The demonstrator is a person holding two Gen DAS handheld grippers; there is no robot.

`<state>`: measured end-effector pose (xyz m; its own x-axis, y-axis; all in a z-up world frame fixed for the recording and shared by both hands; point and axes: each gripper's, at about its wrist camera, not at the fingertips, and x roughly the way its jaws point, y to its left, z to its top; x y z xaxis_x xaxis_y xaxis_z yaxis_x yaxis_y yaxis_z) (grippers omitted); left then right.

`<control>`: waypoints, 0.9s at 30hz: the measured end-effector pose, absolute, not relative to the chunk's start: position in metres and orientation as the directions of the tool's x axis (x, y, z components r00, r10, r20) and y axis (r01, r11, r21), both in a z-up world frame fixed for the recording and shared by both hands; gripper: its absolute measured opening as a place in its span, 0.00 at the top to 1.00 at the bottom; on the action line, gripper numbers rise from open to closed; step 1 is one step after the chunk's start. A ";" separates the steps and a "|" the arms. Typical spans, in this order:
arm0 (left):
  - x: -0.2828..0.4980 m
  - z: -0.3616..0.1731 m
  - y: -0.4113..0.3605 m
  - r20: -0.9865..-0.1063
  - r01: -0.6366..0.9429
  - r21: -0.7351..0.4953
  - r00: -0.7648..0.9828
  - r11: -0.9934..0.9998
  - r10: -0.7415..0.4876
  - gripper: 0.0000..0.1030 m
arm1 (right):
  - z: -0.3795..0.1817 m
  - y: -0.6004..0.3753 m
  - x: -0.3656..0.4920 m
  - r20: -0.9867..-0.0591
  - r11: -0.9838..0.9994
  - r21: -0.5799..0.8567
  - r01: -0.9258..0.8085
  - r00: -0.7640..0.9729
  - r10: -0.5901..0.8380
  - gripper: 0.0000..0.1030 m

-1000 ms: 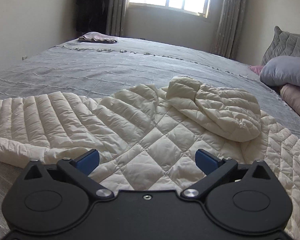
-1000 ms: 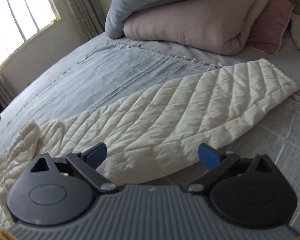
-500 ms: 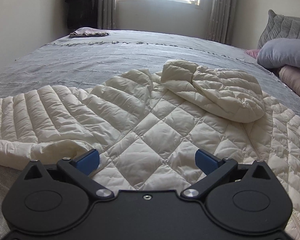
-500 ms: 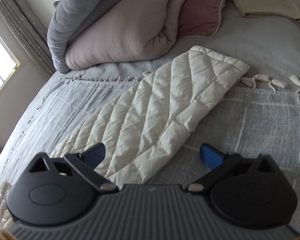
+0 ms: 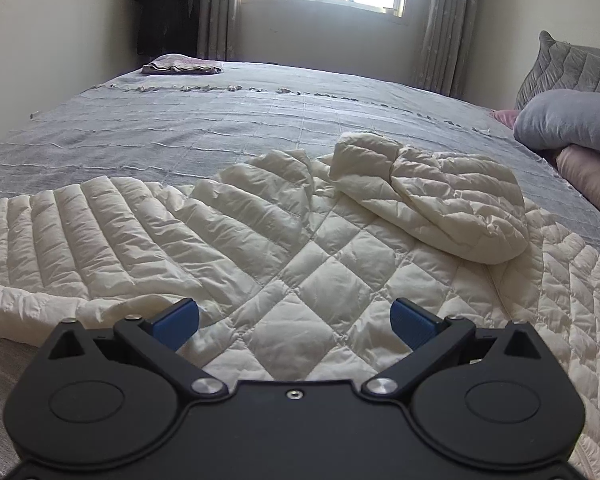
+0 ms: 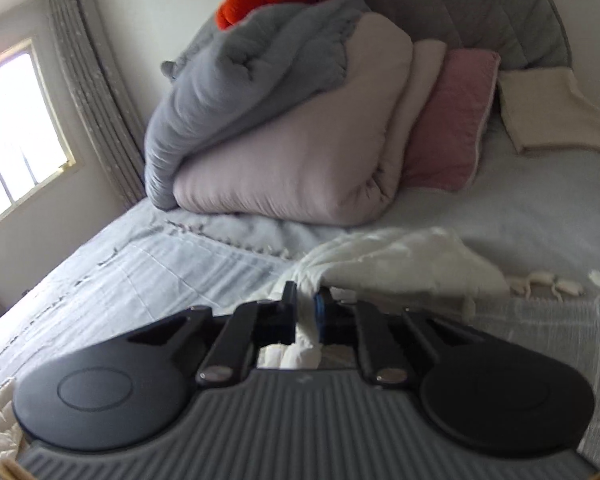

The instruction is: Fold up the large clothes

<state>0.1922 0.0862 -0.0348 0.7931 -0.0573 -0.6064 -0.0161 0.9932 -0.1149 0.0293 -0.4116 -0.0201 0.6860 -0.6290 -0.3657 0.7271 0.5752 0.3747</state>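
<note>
1. Jacket [image 5: 284, 264], cream and quilted, lay spread across the grey bed [image 5: 220, 128], its hood bunched on top.
2. Right gripper [image 6: 306, 312] had its jaws pinched tight on a jacket sleeve [image 6: 400, 260] near the folded duvets [image 6: 284, 140].
3. Left gripper [image 5: 294, 320] hovered over the jacket, jaws wide and empty.

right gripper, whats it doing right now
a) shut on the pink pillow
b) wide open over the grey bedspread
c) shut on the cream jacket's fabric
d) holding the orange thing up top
c: in the right wrist view the right gripper has its jaws pinched together with a fold of the cream jacket between them.
</note>
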 end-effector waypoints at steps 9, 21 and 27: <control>0.193 -0.023 0.110 -0.596 -0.044 -0.204 0.798 0.978 -0.088 0.00 | 0.096 -0.322 0.093 -0.217 0.806 0.237 0.543 0.838 -0.501 0.94; 0.193 -0.014 0.129 -0.582 -0.063 -0.281 0.805 0.958 -0.118 0.00 | 0.095 -0.099 0.185 -0.317 0.999 0.025 0.044 0.948 -0.034 0.94; 0.193 -0.014 0.132 -0.582 -0.057 -0.305 0.801 0.951 -0.138 0.00 | -0.002 -0.020 0.214 -0.607 0.991 -0.037 -0.130 0.791 0.081 0.87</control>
